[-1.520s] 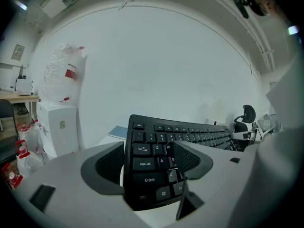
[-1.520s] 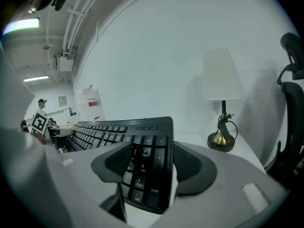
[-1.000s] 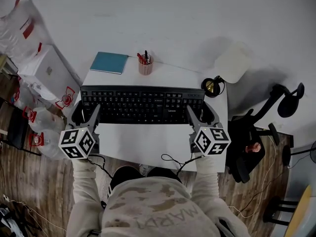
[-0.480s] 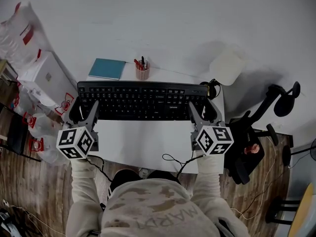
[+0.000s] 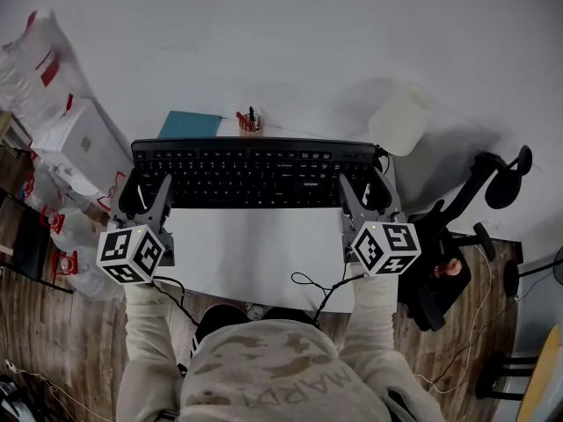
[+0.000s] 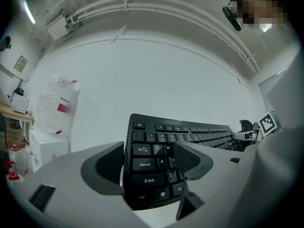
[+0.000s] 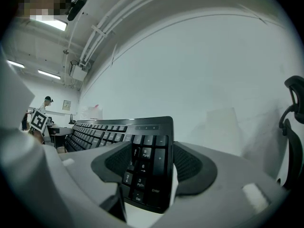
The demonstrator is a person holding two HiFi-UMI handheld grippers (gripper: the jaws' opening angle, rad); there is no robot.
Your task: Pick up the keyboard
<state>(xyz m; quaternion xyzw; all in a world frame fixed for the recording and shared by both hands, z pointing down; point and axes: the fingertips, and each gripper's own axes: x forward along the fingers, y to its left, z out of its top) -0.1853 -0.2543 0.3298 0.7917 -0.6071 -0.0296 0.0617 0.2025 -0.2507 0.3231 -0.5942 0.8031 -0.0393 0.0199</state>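
A black full-size keyboard hangs level above the white table, held at both ends. My left gripper is shut on the keyboard's left end, its jaws pressing above and below the letter keys. My right gripper is shut on the right end, across the number pad. In the left gripper view the keyboard stretches away toward the right gripper's marker cube. The keyboard's underside is hidden.
A blue notebook and a pen cup peek out behind the keyboard's far edge. A white box and plastic bags stand at the left. A white rounded object and a black office chair are at the right.
Both grippers have lifted the keyboard off the table and carried it up and away from me; it now covers part of the notebook, the pen cup and the small black object at right.
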